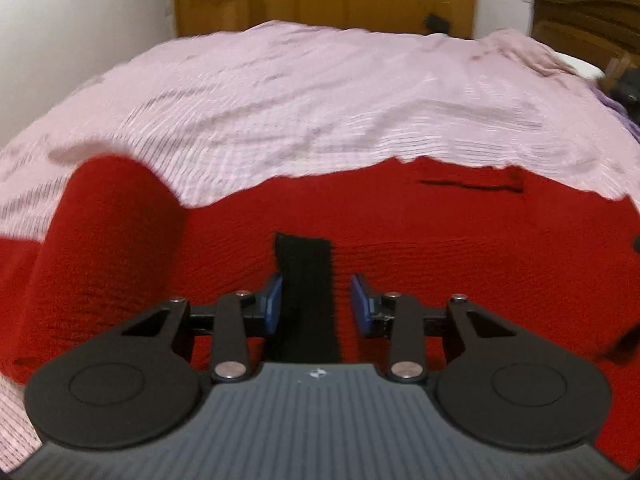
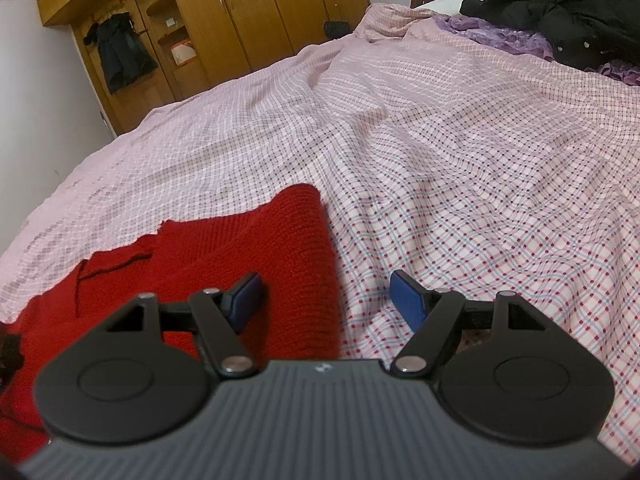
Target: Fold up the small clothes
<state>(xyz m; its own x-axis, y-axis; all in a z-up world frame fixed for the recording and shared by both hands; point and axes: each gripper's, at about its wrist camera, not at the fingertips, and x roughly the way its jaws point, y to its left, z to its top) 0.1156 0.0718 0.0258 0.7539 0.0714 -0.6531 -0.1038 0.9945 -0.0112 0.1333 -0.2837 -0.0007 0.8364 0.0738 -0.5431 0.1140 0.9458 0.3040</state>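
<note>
This was a bedroom in a home. A wide bed (image 2: 440,128) under a pink checked cover filled most of both views, with a dark wooden headboard (image 1: 588,20) at one end. Wooden wardrobes (image 2: 256,12) lined the far wall, and what looked like a dark jacket (image 2: 120,54) hung there.

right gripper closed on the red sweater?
No. The right gripper stands wide open, straddling the red sweater's edge with neither pad pressing it.

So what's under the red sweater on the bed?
The red sweater lies on the pink checked bedsheet, which shows all around it. Whatever lies beneath the knit itself is covered.
</note>
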